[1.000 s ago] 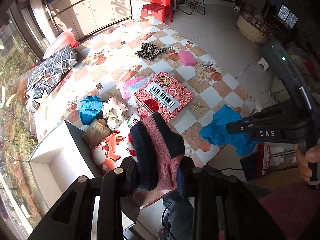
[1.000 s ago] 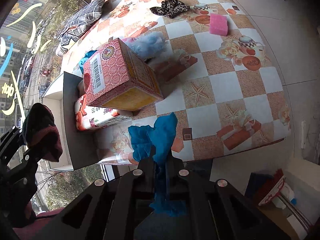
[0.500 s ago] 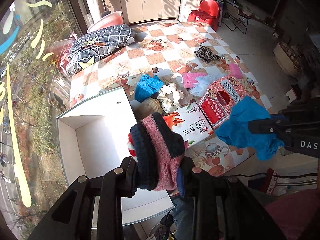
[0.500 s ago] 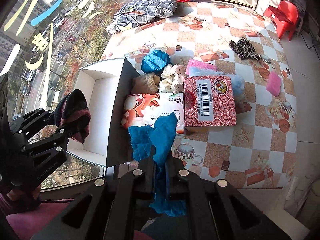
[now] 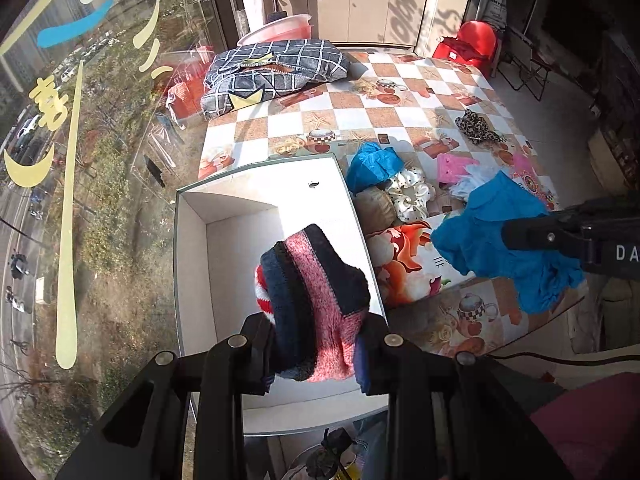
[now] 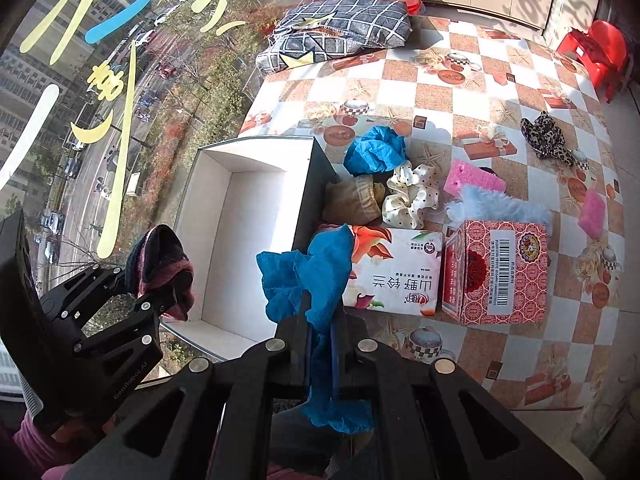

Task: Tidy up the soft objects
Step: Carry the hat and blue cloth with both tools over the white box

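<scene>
My left gripper (image 5: 316, 340) is shut on a pink, navy and red knitted sock (image 5: 316, 300) and holds it above the near end of an open white box (image 5: 256, 224). The sock also shows in the right wrist view (image 6: 160, 264), over the box (image 6: 240, 248). My right gripper (image 6: 320, 320) is shut on a blue cloth (image 6: 308, 272), held above the table's near edge beside the box; the cloth also shows in the left wrist view (image 5: 508, 240). Loose soft items lie right of the box: another blue cloth (image 6: 374, 150), a tan pouch (image 6: 352, 200), a white dotted scrunchie (image 6: 412, 196).
A flowered tissue pack (image 6: 392, 276) and a red patterned carton (image 6: 496, 276) stand near the table's front. Pink sponges (image 6: 472, 178), light blue fluff (image 6: 496, 206), a leopard scrunchie (image 6: 546, 136) and a checked pillow (image 6: 340, 32) lie farther back. A window is at left.
Both grippers swung left towards the window. The sock now hangs over the white box instead of beside it, and the blue cloth came along to the box's right side.
</scene>
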Demonstrator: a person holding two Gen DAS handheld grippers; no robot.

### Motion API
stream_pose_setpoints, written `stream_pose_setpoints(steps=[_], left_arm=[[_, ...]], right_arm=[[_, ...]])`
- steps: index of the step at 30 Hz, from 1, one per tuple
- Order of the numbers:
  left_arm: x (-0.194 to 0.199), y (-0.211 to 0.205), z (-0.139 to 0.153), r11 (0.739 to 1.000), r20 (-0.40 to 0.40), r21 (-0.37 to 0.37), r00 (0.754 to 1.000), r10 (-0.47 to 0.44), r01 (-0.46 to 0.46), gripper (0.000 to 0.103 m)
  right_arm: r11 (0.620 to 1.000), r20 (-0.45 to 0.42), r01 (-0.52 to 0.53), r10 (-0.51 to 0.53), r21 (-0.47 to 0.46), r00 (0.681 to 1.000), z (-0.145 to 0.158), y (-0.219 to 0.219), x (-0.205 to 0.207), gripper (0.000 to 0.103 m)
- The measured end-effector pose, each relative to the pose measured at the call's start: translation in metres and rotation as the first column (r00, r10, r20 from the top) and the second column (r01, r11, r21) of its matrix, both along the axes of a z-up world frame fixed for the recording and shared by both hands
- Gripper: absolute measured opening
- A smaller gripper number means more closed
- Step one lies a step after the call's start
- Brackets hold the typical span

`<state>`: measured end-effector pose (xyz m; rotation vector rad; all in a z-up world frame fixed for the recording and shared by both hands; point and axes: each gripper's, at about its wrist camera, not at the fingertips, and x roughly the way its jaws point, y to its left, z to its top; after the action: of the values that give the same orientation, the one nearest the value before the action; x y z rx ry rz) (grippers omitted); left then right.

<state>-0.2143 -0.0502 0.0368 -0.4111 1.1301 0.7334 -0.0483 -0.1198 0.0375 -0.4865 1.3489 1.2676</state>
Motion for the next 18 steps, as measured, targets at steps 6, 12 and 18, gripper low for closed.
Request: stream_pose_setpoints(steps=[6,12,18], left_arm=[[-0.013,0.010,-0.001,0.999,0.006,0.001,0.999,0.051,-0.051,0.032],[-0.023,0.018,-0.004,0.996,0.011,-0.010,0.996,0.091,-0.090,0.033],[-0.028,0.021,-0.009,0.994,0.005,-0.021,0.994,0.106,-0.106,0.033]], right_arm=[[0.999,0.008,-0.044,0.045,-0.012,0.999,0.000,0.015,-0.009,0.007],[0.995,0.017,-0.093,0.093,-0.030,0.995,-0.002,0.027,-0.019,0.007],[0.992,0.020,-0.123,0.124,-0.041,0.992,-0.003,0.033,-0.024,0.007]])
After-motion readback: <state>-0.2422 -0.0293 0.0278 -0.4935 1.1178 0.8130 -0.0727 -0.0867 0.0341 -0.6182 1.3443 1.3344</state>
